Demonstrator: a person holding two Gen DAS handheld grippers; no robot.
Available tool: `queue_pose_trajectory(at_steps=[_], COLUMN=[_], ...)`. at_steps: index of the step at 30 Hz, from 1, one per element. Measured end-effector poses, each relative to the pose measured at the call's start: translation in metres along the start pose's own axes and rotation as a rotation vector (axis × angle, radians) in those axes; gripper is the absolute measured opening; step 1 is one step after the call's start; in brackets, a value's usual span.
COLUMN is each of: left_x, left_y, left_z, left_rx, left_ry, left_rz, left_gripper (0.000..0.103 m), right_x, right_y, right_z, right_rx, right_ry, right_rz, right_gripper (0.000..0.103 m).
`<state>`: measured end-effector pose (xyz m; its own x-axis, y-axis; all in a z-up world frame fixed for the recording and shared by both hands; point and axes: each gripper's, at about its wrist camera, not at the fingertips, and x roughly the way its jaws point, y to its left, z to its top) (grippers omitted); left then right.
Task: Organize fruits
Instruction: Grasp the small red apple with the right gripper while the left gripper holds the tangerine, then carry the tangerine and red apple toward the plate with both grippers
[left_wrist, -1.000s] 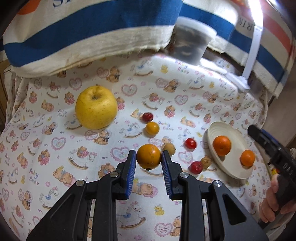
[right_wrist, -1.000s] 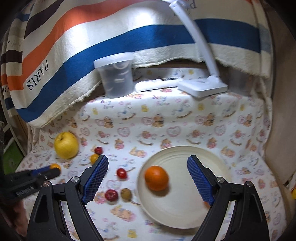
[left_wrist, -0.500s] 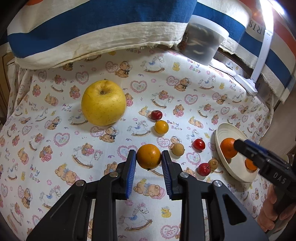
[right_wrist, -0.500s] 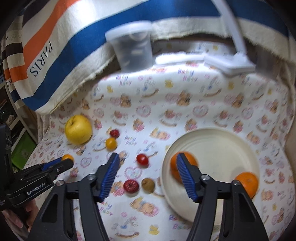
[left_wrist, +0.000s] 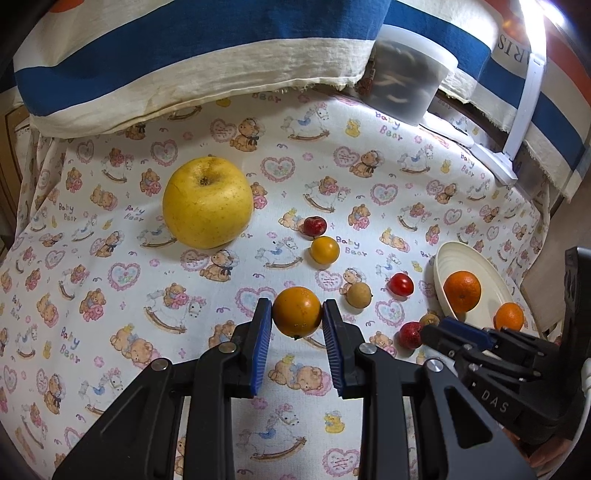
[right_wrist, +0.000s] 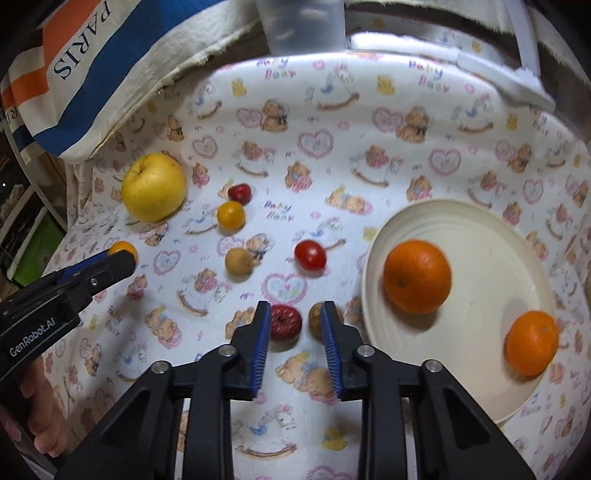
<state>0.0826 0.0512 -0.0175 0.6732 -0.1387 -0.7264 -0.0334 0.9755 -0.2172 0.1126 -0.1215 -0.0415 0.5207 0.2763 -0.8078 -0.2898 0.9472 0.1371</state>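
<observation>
Apple (left_wrist: 208, 201), large and yellow, sits stem-up on the bear-print cloth of the surface (left_wrist: 110, 295), far left, well apart from the rest.

Left gripper (left_wrist: 297, 319): jaws drawn in and pinching a small orange fruit (left_wrist: 297, 312) between the blue pads, one pad on each flank. The fruit is round and smooth, a deep yellow-orange.

Beyond it, loose on the cloth: a dark red fruit (left_wrist: 315, 226), just beside it a small yellow-orange one (left_wrist: 324, 250), then a tan round fruit (left_wrist: 359, 294) and a shiny red tomato (left_wrist: 400, 284).

Right gripper (right_wrist: 291, 314): jaws have just been closing and now stand at a narrow gap, with nothing pinched. A rough dark red fruit (right_wrist: 285, 322) shows in the gap by the left pad; a brownish fruit (right_wrist: 316, 321) is partly hidden by the right pad. Whether either pad touches, I cannot tell.

Far right, a cream plate (right_wrist: 480, 229) holds a larger orange (right_wrist: 416, 276) and a smaller orange (right_wrist: 532, 342), lying apart.
</observation>
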Motion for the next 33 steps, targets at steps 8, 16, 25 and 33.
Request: queue_pose_trajectory(at_steps=[8, 16, 25, 33], left_x=[0.001, 0.000, -0.005, -0.025], left_y=[0.002, 0.003, -0.001, -0.015], left_z=[0.001, 0.001, 0.001, -0.002], left_rx=[-0.007, -0.016, 0.001, 0.038], left_ry=[0.001, 0.000, -0.018, -0.119], left_rz=[-0.004, -0.008, -0.020, -0.035], left_gripper=[0.027, 0.027, 0.027, 0.027], right_x=[0.017, 0.024, 0.012, -0.030], right_y=[0.006, 0.010, 0.013, -0.001], right_z=[-0.002, 0.006, -0.001, -0.011], right_rx=[-0.005, -0.010, -0.027, -0.006], right_ry=[0.049, 0.042, 0.011, -0.054], right_rz=[-0.012, -0.045, -0.027, 0.013], right_gripper=[0.028, 0.028, 0.027, 0.027])
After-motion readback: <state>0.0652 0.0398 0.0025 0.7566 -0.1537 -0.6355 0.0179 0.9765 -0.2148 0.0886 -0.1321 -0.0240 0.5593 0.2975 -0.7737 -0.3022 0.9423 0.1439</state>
